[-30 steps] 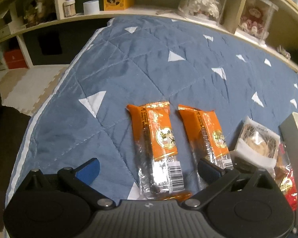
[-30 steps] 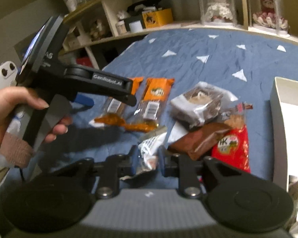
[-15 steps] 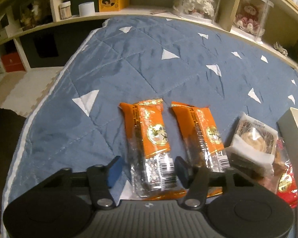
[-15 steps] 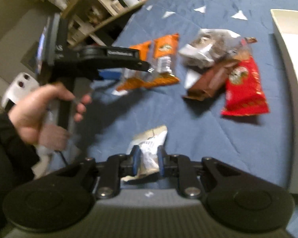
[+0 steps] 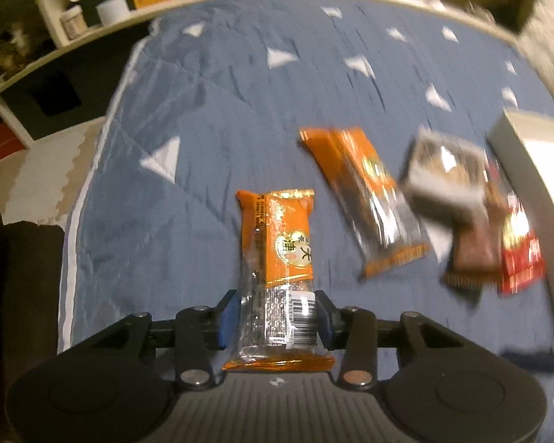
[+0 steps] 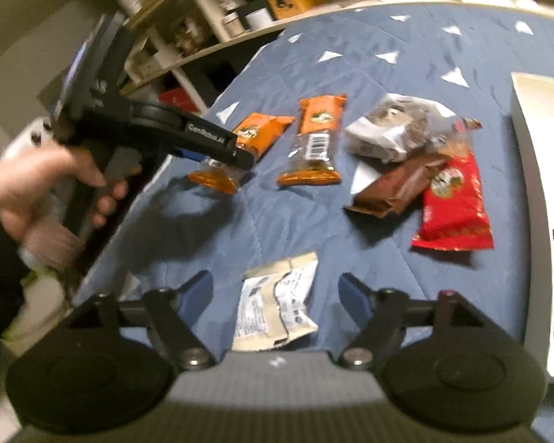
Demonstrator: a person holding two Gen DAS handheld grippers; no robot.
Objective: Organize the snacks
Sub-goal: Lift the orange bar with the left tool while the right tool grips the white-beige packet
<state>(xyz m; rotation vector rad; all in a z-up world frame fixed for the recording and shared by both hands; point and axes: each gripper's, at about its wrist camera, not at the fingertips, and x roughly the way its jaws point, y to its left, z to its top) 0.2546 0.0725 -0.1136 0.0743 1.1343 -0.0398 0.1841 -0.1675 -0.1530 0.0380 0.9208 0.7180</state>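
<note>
Left gripper (image 5: 276, 317) squeezes an orange snack (image 5: 277, 254).
Right gripper (image 6: 276, 295) has just opened wide; a white packet (image 6: 277, 304) lies loose between its fingers.

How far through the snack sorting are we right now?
Early. Nothing visibly sorted yet. In hand: the left tool has just been closing and grips one orange snack bar. The right tool has just been opening, leaving the white packet lying on the blue quilt. Left: second orange bar, clear-wrapped pastry, brown packet, red packet.
</note>
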